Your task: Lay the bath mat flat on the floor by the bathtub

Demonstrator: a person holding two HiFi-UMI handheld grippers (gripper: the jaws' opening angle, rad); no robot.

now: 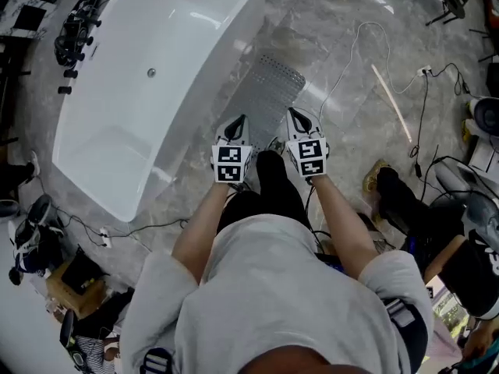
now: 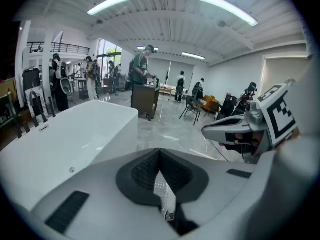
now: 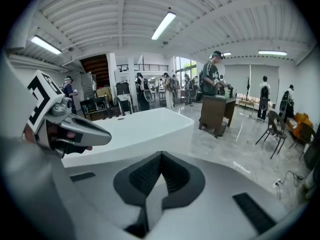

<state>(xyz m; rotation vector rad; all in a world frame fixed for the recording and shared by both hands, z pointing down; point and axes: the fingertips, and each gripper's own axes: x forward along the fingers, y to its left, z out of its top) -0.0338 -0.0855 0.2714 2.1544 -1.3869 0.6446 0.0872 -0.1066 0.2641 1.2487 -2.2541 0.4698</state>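
The grey bath mat point(image 1: 270, 90) (dotted all over in a fine grid) lies flat on the marbled floor point(image 1: 343, 45), lengthwise just beside the white bathtub point(image 1: 156, 92).

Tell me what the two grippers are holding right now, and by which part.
Nothing. The left gripper and the right gripper are both shut and empty; the bath mat lies on the floor beside the bathtub.

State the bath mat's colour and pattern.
The mat is grey, covered in a regular grid of small pale dots. The head view shows it best.
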